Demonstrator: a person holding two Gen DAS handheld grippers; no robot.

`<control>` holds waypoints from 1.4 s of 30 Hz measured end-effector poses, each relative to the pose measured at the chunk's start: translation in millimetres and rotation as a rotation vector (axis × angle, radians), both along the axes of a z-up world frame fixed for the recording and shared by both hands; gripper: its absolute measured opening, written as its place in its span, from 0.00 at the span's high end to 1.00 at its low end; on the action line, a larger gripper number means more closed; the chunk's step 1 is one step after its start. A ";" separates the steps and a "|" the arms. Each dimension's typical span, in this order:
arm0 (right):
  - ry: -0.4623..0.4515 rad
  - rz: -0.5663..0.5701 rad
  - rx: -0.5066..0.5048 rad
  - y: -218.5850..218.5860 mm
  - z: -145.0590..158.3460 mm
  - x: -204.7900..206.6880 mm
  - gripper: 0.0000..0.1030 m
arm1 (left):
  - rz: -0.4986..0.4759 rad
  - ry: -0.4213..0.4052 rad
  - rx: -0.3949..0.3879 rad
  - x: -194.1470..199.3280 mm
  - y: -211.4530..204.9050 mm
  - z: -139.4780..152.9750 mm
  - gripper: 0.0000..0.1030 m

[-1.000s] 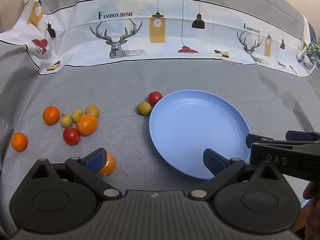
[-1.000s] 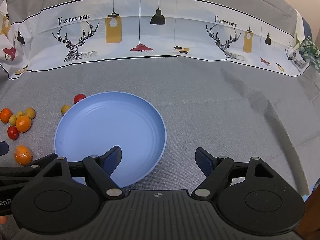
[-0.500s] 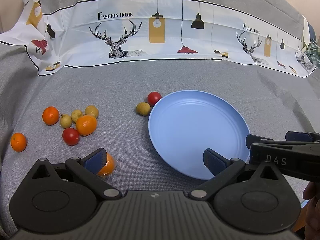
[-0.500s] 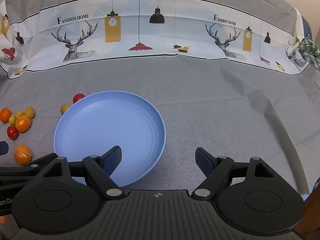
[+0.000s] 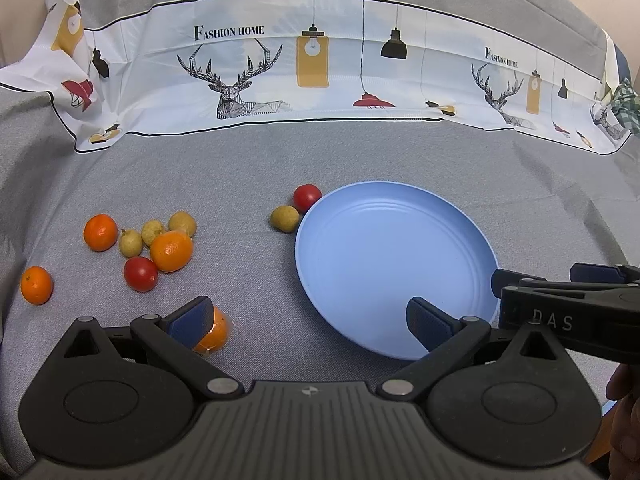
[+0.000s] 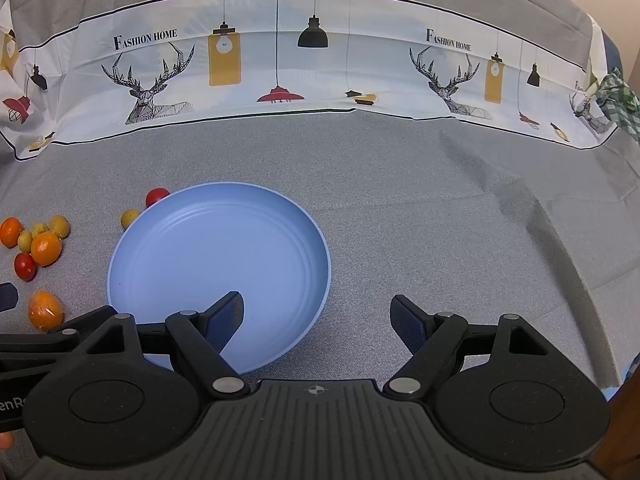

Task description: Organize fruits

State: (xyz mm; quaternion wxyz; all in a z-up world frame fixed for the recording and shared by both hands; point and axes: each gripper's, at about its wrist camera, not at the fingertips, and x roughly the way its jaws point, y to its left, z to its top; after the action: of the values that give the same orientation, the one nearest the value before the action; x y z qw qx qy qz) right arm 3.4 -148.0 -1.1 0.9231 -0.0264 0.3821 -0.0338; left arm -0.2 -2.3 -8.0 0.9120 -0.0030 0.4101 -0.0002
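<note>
We hold both grippers side by side, angled downward: left gripper (image 5: 308,318) and right gripper (image 6: 318,318), each with jaws spread wide and nothing between them.

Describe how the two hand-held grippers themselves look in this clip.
Both match: the left hand-held gripper and the right hand-held gripper have matte black ribbed bodies, two round black discs, silver pivot pins, angular black fingers and dark blue pads. The right one's side bears white letters "DAS". No cables or sleeves show.
</note>
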 end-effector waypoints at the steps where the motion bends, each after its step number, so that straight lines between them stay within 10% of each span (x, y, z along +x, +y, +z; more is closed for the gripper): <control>1: 0.000 0.000 0.000 0.0 0.1 0.0 0.21 | 0.000 0.000 -0.001 0.0 0.0 0.1 0.01; 17: 0.003 -0.004 -0.004 -3.7 7.4 -4.6 0.31 | -0.016 -0.020 -0.039 -0.4 -0.1 6.5 0.01; 20: -0.019 0.004 0.017 -5.4 8.5 -8.2 0.39 | -0.033 -0.031 -0.034 -2.0 -1.4 7.3 0.11; 29: -0.115 0.010 0.038 -2.0 26.4 -17.4 0.57 | -0.099 -0.068 -0.012 -10.8 -1.4 18.5 0.84; 42: -0.296 0.028 0.214 0.7 71.4 -48.6 0.64 | -0.302 -0.248 -0.016 -27.2 38.1 89.4 0.91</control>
State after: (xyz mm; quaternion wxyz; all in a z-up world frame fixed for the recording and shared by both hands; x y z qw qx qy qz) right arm -45.2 -147.3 70.3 0.9672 0.0720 0.2430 0.0165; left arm -27.5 35.8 81.4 0.9452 0.0514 0.2903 -0.1404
